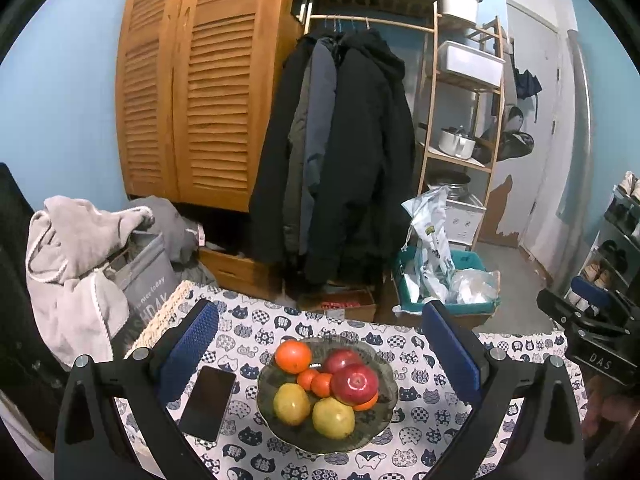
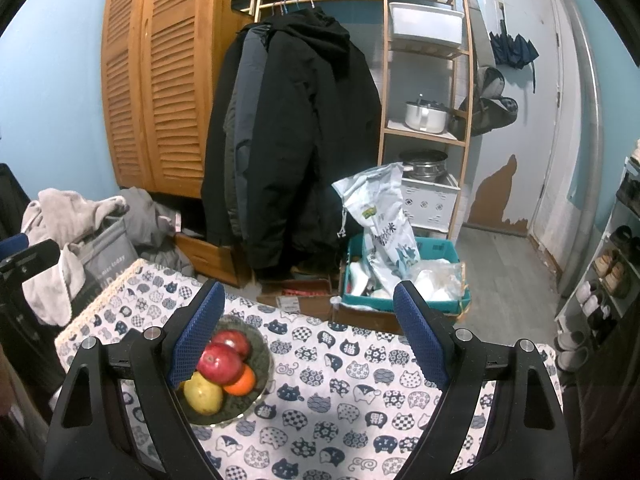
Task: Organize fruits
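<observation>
Two red apples (image 1: pixel 354 383), pears and oranges fill the glass bowl (image 1: pixel 384 412); both tools (image 1: pixel 320 352) (image 2: pixel 308 340) hover released.

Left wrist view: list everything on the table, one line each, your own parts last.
Bowl: one, dark glass, table centre.
Apples: two, red, bowl's right side.
Large orange: one, bowl's back left.
Small oranges: three, bowl's middle; one under the front apple.
Pears: two, yellow-green, bowl's front.
Phone: one, black, flat, left of bowl.
Tablecloth: one, white with blue cats.
Left tool: open, empty, above the bowl.
Right tool: open, empty.
</observation>
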A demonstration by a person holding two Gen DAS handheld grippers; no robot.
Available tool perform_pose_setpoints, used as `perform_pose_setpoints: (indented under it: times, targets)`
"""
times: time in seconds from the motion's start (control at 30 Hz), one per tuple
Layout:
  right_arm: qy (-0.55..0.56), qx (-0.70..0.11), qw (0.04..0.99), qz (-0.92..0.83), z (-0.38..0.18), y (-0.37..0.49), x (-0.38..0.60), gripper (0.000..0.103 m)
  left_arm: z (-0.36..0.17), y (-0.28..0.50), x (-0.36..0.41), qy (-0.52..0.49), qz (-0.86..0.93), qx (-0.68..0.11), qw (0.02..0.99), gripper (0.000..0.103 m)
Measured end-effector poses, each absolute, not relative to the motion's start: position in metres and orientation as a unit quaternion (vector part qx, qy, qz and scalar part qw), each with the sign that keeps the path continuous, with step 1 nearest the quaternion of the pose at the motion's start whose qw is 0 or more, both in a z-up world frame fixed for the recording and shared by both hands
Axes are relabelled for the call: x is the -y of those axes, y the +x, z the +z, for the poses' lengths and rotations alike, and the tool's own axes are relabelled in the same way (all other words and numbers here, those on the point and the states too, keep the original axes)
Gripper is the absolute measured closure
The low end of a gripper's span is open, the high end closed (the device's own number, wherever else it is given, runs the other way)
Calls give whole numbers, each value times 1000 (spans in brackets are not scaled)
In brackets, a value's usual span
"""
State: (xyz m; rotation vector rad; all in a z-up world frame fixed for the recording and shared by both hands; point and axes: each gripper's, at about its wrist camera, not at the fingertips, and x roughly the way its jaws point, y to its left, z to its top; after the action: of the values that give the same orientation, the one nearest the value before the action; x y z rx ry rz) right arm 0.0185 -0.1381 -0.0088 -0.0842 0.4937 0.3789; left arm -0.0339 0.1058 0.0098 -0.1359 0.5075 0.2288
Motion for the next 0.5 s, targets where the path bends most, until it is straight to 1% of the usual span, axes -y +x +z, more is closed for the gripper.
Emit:
perform_pose_setpoints:
  times: [0.5]
  targets:
    - [-42, -243, 951, 187, -9, 18, 138, 18, 9, -35, -101, -53, 123, -250, 959, 1]
